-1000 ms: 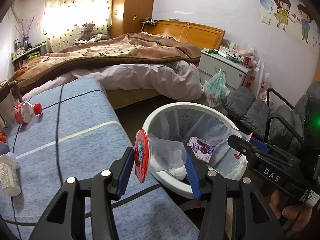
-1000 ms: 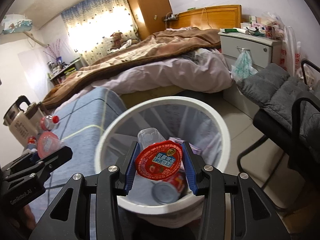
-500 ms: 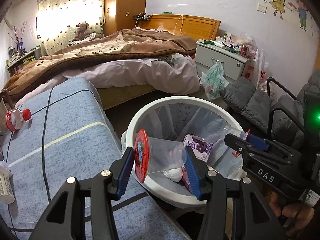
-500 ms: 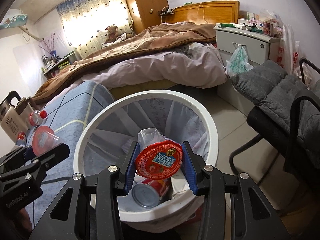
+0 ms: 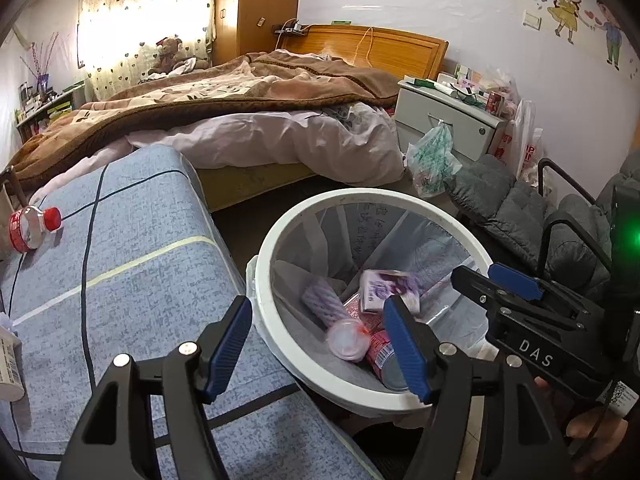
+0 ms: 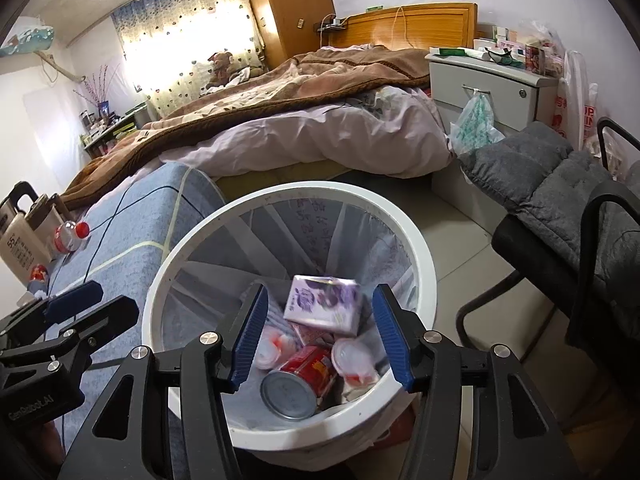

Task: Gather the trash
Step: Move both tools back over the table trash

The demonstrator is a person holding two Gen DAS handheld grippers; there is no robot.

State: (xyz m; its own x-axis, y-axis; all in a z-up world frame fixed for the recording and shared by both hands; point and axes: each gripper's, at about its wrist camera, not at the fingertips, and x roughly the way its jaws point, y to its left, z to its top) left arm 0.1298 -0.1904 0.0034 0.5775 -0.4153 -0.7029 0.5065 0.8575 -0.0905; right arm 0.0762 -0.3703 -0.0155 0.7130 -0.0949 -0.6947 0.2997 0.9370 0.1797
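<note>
A white bin (image 5: 276, 236) (image 6: 424, 256) with a clear liner stands on the floor beside the blue bench. Inside lie a purple carton (image 6: 324, 304) (image 5: 384, 292), a red can (image 6: 304, 376) (image 5: 380, 356) and clear plastic cups (image 6: 352, 360) (image 5: 348, 338) with red lids. My left gripper (image 5: 324, 348) hangs over the bin's near rim, its jaws opening with nothing between them. Above the bin's middle, my right gripper (image 6: 316, 336) has its jaws opening too, and they are empty. Each gripper shows in the other's view, the right gripper (image 5: 516, 296) at the right, the left gripper (image 6: 72, 312) at the left.
A plastic bottle (image 5: 30, 226) (image 6: 70, 236) with a red cap lies on the blue bench (image 5: 120, 280). A white bottle (image 5: 8, 364) sits at the bench's left edge. A bed (image 5: 240, 120), a nightstand (image 5: 448, 120) and a grey cushioned chair (image 6: 560, 200) surround the bin.
Both grippers opened and let go of their red-lidded cups, which now lie in the bin. The left gripper moved closer over the bin's rim.
</note>
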